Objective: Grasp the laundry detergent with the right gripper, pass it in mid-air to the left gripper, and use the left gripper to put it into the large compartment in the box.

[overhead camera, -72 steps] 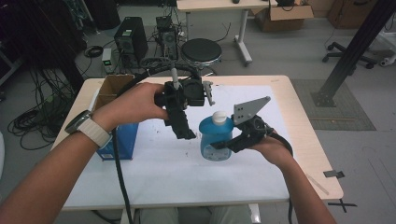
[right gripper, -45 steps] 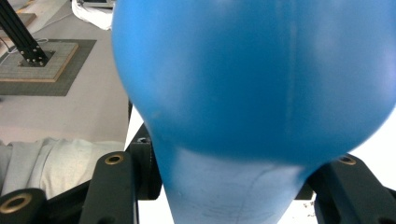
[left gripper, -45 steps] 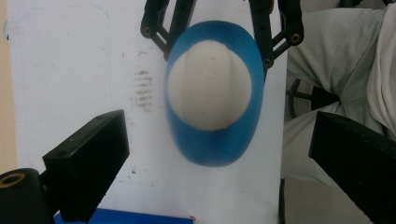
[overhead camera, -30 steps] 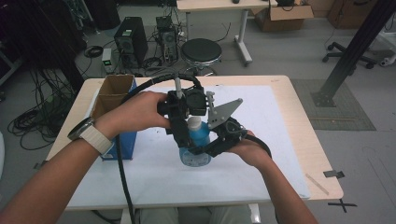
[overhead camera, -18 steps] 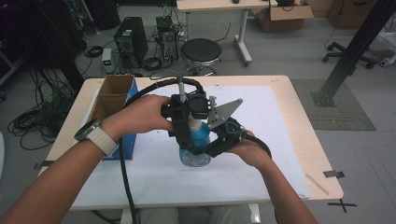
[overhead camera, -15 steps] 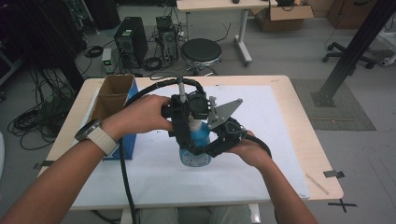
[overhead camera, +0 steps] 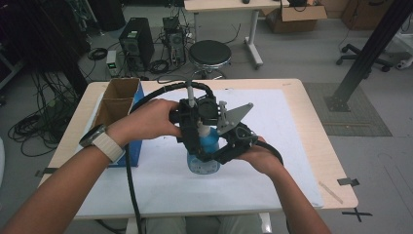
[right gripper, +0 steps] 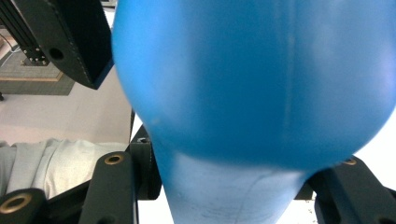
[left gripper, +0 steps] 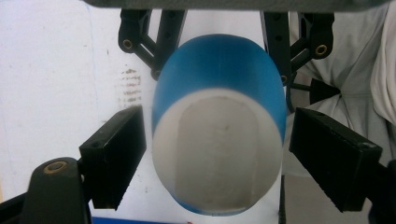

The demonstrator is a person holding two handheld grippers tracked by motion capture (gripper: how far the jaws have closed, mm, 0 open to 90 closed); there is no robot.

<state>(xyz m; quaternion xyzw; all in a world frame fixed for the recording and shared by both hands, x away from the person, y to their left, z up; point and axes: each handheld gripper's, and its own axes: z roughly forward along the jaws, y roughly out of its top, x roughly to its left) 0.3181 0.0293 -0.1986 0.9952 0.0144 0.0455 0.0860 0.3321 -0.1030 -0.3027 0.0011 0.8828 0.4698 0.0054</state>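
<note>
Our left gripper (overhead camera: 195,141) hangs over the top of the blue bottle (overhead camera: 204,151), and in the left gripper view its two black jaws flank the bottle's white cap (left gripper: 217,154); they have just been closing in, yet a slim gap shows on either side, so nothing is pinched there. Our right gripper (overhead camera: 221,155) comes at the bottle from the side and clamps it: in the right gripper view the blue body (right gripper: 252,79) bulges above the jaws, which press on the paler, narrower part below.

Taking the bottle as our mark, it stands upright on the white sheet (overhead camera: 292,126) that covers the wooden table (overhead camera: 321,146), about at the sheet's middle. Left of the bottle, at the sheet's edge, sits an open cardboard box with blue sides (overhead camera: 117,105). Beyond the bottle, past the table's far edge, a black round stool (overhead camera: 209,53) stands on the floor.
</note>
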